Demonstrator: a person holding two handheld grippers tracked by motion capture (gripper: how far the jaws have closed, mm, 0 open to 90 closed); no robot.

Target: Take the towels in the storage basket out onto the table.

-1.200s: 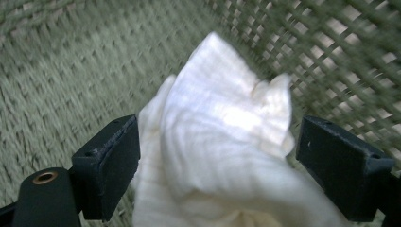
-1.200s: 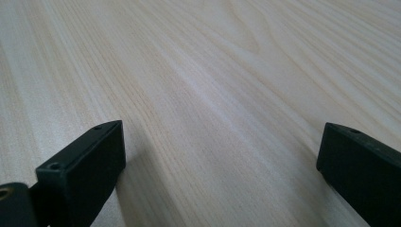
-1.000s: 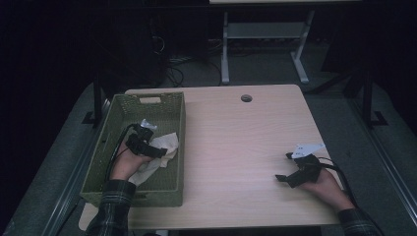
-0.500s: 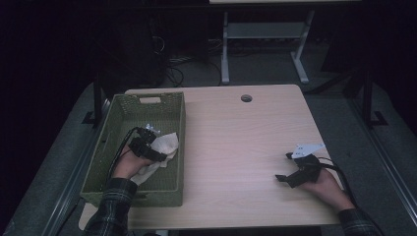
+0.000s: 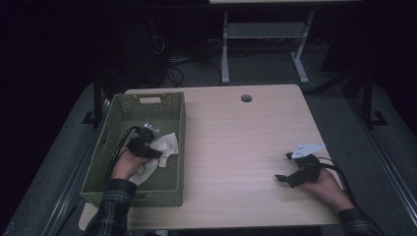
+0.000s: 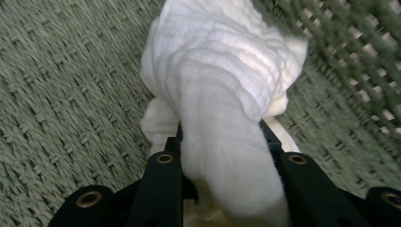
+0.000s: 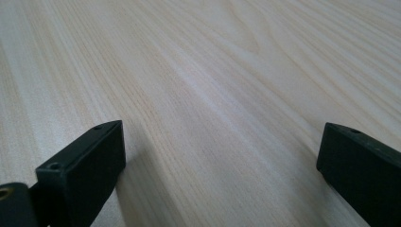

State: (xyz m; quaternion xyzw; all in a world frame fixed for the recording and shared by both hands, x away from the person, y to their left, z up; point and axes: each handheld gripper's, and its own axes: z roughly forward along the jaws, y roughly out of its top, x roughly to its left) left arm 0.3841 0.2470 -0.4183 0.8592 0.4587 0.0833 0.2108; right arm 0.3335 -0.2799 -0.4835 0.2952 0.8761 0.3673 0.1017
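Note:
A white cloth [image 5: 160, 150] lies bunched inside the green woven basket [image 5: 174, 105] at the table's left. My left gripper [image 5: 153, 147] is down in the basket and shut on a fold of that cloth [image 6: 222, 94], which bulges up between the black jaws over the woven basket floor [image 6: 56, 94]. My right gripper [image 5: 283, 167] rests low on the light wood table [image 5: 236, 142] near the front right, open, with only bare wood [image 7: 217, 94] between its wide-set jaws.
A round cable hole [image 5: 246, 98] sits near the table's far edge. A white metal stand [image 5: 265, 34] and cables stand on the dark floor behind the table. A cable trails from each gripper.
My left gripper has drawn back toward the basket's near side, pulling the cloth with it and bunching it up. The right gripper has stayed still.

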